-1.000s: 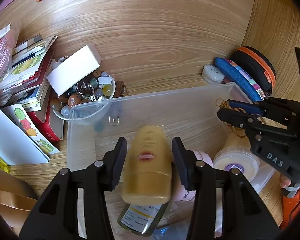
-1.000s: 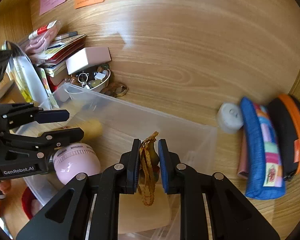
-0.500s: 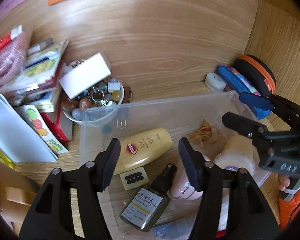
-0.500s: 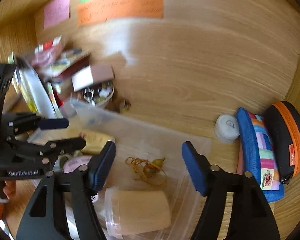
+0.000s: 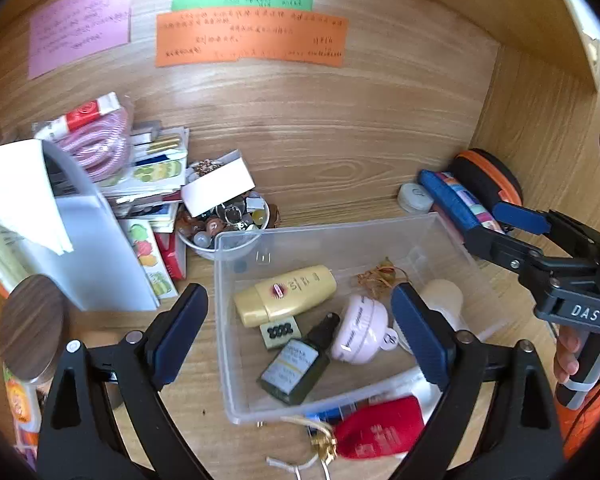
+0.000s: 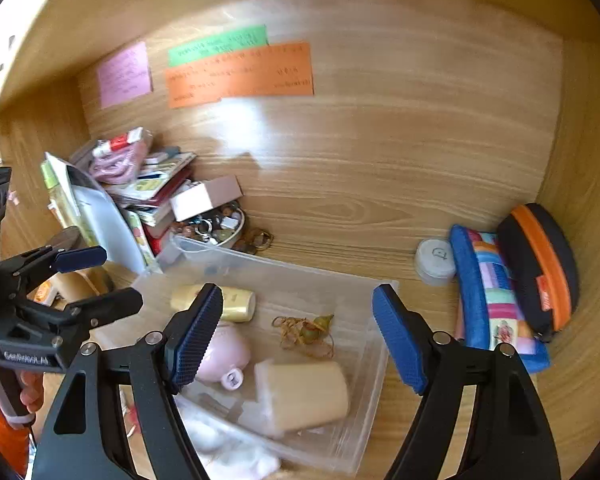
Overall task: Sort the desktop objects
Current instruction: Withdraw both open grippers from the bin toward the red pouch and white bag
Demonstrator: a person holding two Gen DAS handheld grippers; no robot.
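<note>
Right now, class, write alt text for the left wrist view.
A clear plastic bin on a wooden desk holds a yellow tube, a dark green bottle and a pink case. The left gripper, its jaws opening and empty, hangs above it.

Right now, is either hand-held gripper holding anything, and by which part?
Nothing is held. The left hand-held gripper and right hand-held gripper are opening, empty, above the clear bin.

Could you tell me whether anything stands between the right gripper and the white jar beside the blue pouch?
Nothing visible does. The right gripper, jaws opening and empty, hangs over the bin; bare desk lies between it and the jar.
</note>
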